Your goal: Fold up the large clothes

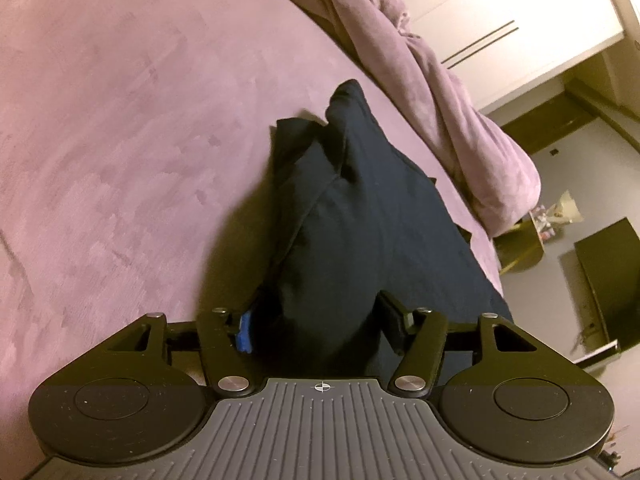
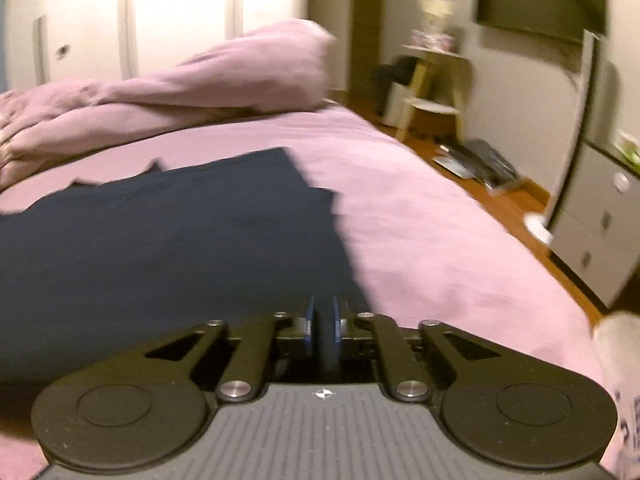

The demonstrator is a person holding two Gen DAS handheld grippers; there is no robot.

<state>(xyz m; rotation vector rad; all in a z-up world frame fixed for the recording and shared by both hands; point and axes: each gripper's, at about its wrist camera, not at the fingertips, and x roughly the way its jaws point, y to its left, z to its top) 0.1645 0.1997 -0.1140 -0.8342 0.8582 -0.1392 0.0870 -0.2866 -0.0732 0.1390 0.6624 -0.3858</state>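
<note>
A dark navy garment (image 1: 360,216) lies on the purple bed sheet (image 1: 120,120), partly folded, with a bunched end at the far side. My left gripper (image 1: 320,324) stands wide apart around a thick bunch of the garment; its near edge fills the gap between the fingers, and I cannot tell whether they press it. In the right wrist view the garment (image 2: 168,232) lies flat across the bed (image 2: 420,220). My right gripper (image 2: 323,320) is nearly shut on a thin edge of the navy cloth at its near right corner.
A crumpled purple duvet (image 1: 440,92) is heaped at the far side of the bed and also shows in the right wrist view (image 2: 180,88). White wardrobe doors (image 1: 500,20), a small stand (image 2: 436,88), things on the wood floor (image 2: 476,160) and a drawer unit (image 2: 600,220) stand beyond the bed.
</note>
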